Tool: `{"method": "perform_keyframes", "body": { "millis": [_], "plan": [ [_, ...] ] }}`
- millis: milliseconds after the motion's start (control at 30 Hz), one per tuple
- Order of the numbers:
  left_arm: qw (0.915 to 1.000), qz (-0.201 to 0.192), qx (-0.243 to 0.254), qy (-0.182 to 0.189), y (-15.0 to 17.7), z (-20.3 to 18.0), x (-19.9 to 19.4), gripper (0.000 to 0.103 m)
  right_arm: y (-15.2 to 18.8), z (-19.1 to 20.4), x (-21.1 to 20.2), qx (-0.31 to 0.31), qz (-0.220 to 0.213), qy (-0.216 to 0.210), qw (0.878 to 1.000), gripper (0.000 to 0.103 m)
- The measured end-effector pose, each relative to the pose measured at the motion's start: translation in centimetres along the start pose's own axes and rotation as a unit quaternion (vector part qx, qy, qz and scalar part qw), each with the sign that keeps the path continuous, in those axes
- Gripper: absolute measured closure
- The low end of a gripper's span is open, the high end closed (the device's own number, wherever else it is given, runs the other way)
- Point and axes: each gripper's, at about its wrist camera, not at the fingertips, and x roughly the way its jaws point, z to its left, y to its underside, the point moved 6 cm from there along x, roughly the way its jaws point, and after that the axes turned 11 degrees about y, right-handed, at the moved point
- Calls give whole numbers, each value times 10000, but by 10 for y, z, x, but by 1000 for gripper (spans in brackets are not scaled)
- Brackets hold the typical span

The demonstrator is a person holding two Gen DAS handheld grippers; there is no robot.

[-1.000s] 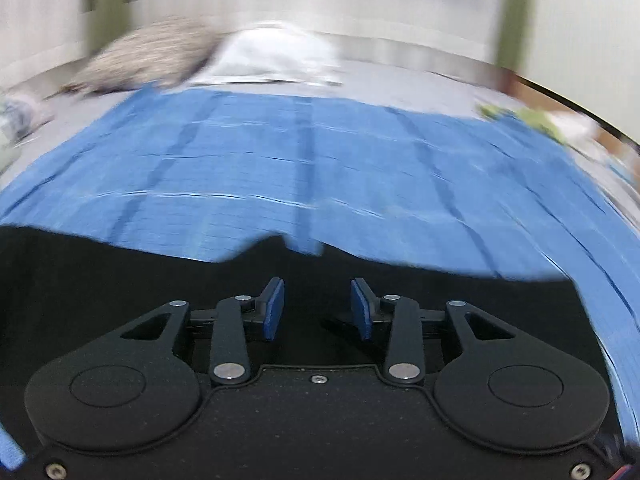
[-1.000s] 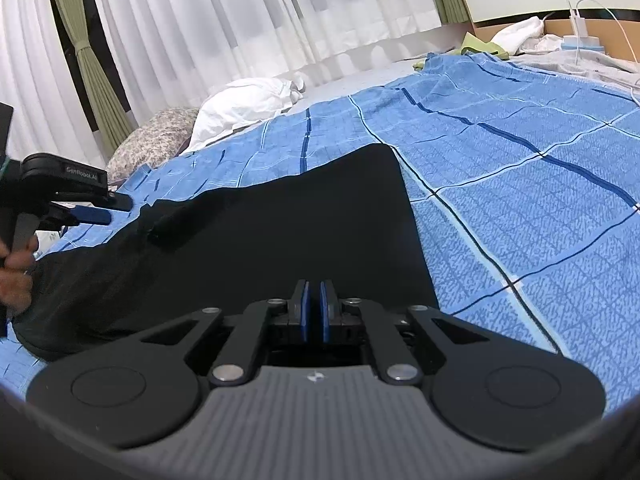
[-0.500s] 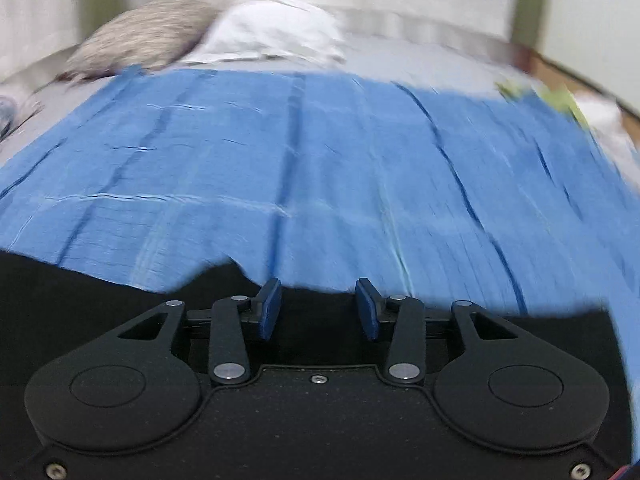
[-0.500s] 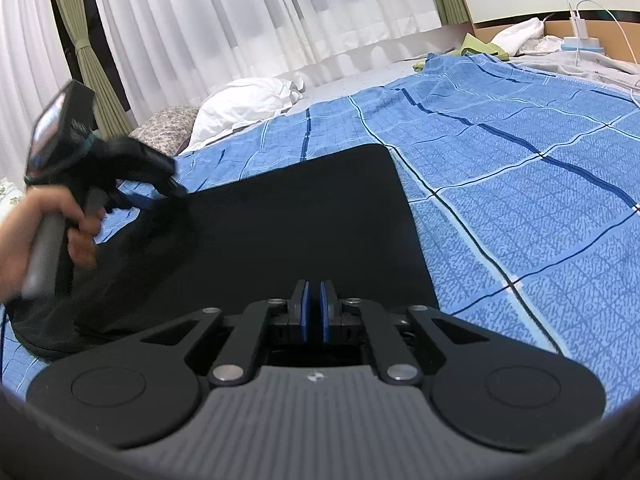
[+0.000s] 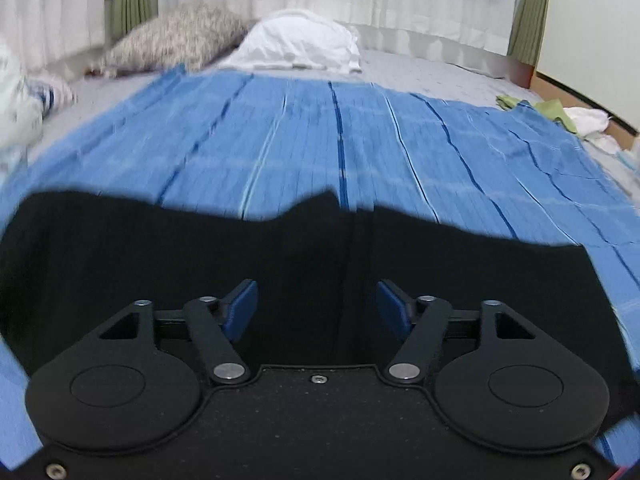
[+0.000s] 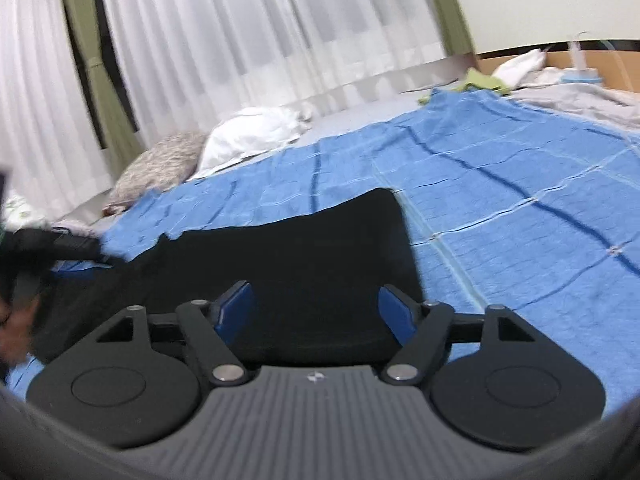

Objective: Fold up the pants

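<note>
Black pants [image 5: 160, 260] lie folded on a blue checked blanket [image 5: 320, 140]. In the left wrist view my left gripper [image 5: 317, 308] hovers over the dark cloth; its jaws are opening and the blue pads [image 5: 240, 308] stand apart with nothing pinched. The right wrist view shows the pants [image 6: 320, 240] stretching away to a squared far corner. My right gripper [image 6: 315, 312] is over their near edge, its jaws opening wide and its pads off the fabric. At the far left, blurred, a hand [image 6: 12, 320] holds the left gripper [image 6: 86, 264] at the pants' left end.
A white pillow [image 5: 300, 44] and a speckled pillow [image 5: 172, 40] lie at the head of the bed under white curtains. Green and white cloths [image 5: 560, 112] are heaped at the right edge. Bare blue blanket [image 6: 520, 200] spreads to the right of the pants.
The right jaws, shut at the pants' near edge before, have sprung open and that view has tilted up. The left jaws have widened. The left gripper came down to the pants' left end.
</note>
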Motion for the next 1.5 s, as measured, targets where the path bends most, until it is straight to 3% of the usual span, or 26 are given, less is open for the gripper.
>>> {"method": "perform_keyframes", "body": {
  "millis": [100, 167, 267, 333, 367, 400, 433, 467, 500, 533, 600, 733, 1033, 1200, 1367, 1500],
  "plan": [
    [9995, 125, -244, 162, 24, 6, -10, 24, 1, -4, -3, -351, 39, 499, 9981, 17],
    [9991, 263, -274, 174, 37, 7, -7, 24, 2, -9, -6, -496, 83, 702, 9963, 17],
    [9982, 424, -368, 218, 52, 4, 4, 22, 3, -21, -11, -415, 172, 768, 9960, 16],
    [9990, 332, -253, 151, 56, -2, 5, 20, 3, -29, -14, -367, 211, 836, 9956, 16],
    [9990, 358, -198, 192, 57, -8, 7, 26, 3, -33, -15, -350, 226, 870, 9953, 16],
    [9988, 363, -168, 280, 58, -13, 6, 45, 3, -36, -16, -323, 242, 885, 9953, 16],
    [9989, 309, -125, 316, 60, -17, 2, 54, 3, -38, -17, -271, 263, 877, 9954, 16],
    [9992, 270, -18, 309, 60, -22, -1, 74, 3, -41, -18, -205, 297, 858, 9957, 16],
    [9992, 273, 66, 296, 62, -26, -4, 84, 3, -43, -17, -181, 325, 854, 9957, 16],
    [9993, 233, 85, 272, 64, -27, -8, 84, 5, -44, -18, -198, 368, 865, 9954, 16],
    [9996, 145, 124, 198, 65, -26, -16, 96, 8, -43, -17, -349, 454, 872, 9945, 16],
    [9997, 139, 79, 203, 69, -18, -26, 96, 14, -34, -18, -835, 569, 870, 9911, 16],
    [9996, 156, 150, 173, 78, -10, -33, 95, 13, -21, -5, -1238, 651, 971, 9854, 16],
    [9998, 81, 122, 144, 83, -3, -36, 92, 10, -30, -11, -747, 735, 678, 9922, 16],
    [9997, 25, 189, 129, 85, -1, -36, 91, 9, -26, -9, -746, 697, 752, 9919, 18],
    [9997, 6, 231, 115, 86, -2, -36, 91, 1, -12, -13, -635, 491, 574, 9951, 18]
  ]
}}
